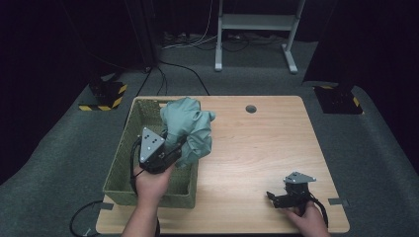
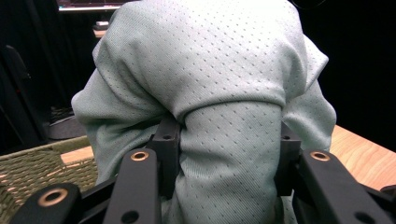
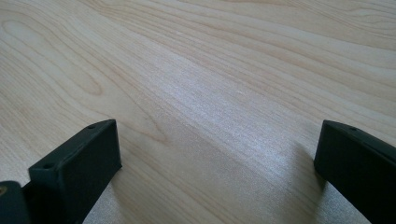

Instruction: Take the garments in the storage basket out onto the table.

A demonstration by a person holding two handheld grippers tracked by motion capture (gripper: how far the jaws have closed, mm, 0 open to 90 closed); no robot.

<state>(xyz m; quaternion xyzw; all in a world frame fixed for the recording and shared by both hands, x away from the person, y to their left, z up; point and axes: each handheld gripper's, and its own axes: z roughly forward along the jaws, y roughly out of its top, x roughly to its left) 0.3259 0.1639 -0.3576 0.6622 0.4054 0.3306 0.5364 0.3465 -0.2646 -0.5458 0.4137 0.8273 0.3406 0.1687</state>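
Observation:
A pale green garment (image 1: 190, 129) hangs bunched above the right side of a woven green basket (image 1: 129, 148). My left gripper (image 1: 174, 148) is shut on it, held up over the basket. In the left gripper view the dotted green fabric (image 2: 210, 84) bulges between the two black jaws, which press on it from both sides. My right gripper (image 1: 276, 197) rests low near the table's front right corner, pointing left. In the right gripper view its jaws stand wide apart over bare wood (image 3: 210, 93), with nothing between them.
The light wooden table (image 1: 257, 148) has a small round hole (image 1: 251, 108) near its far edge. The basket stands along the table's left side. Beyond the table are grey carpet, a white stand's feet (image 1: 257, 44) and hazard-striped floor plates (image 1: 104, 96).

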